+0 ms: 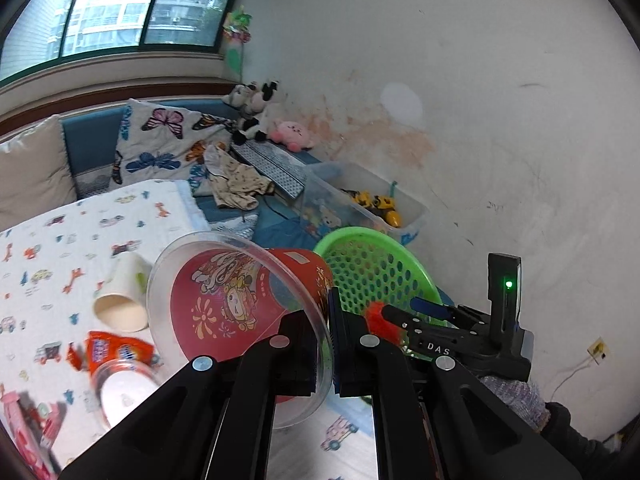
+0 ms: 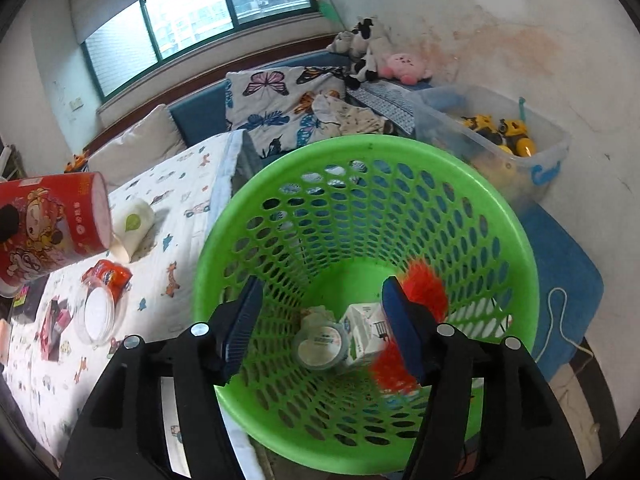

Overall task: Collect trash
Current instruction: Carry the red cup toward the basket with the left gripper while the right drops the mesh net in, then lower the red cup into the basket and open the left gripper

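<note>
Red printed tub with clear plastic lid being pinched at the lid rim by left claw, its base being hidden behind the claw arms, right claw being held half open and empty over perforated green basket, red fuzzy scrap being partly hidden, round lidded cup and white carton lying at the bottom.

Black gripper arms with silver screws, ribbed blue fingers, "DAS" marking.
</note>
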`<state>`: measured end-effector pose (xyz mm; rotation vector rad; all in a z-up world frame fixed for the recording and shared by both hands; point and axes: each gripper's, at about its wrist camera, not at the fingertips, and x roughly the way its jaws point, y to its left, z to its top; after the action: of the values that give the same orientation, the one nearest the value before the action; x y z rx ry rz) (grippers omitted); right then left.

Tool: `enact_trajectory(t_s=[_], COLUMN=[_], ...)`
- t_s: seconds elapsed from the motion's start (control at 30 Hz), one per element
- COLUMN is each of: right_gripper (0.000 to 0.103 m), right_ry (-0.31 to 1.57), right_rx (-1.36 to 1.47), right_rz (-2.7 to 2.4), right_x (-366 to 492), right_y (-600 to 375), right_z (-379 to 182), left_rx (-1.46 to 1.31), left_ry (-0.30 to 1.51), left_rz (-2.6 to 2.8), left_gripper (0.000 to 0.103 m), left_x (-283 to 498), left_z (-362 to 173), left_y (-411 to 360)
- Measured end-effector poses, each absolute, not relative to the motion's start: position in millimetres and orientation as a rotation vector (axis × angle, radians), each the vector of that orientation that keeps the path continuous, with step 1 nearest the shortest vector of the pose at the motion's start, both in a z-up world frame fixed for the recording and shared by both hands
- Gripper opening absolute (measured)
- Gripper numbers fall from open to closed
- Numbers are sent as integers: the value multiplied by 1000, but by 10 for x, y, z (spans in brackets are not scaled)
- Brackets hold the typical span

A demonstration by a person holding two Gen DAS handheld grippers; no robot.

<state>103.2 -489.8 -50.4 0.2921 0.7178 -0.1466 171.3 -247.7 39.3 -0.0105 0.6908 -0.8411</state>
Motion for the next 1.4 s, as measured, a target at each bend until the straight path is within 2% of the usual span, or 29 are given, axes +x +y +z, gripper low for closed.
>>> enact_trajectory(t_s=[0.5, 1.03, 1.17, 1.4], right_gripper=[72, 72, 72, 72], right_ry=[667, 659, 657, 656], right_rx=[344, 411, 415, 414], right_rz=[-197, -211, -212, -210], right_x=[585, 378, 359, 356], right_y=[-5195, -5373, -5371, -5369], right_z=[-405, -451, -450, -441], left_rx=[96, 200, 222, 216], left_ry=[760, 852, 851, 838], left_rz=[-916, -909, -900, -896], left_gripper=[6, 8, 38, 40], left_x=[1768, 1872, 1861, 1844], left_z=[172, -141, -182, -170], left_y=[-3335, -3859, -3883, -3808])
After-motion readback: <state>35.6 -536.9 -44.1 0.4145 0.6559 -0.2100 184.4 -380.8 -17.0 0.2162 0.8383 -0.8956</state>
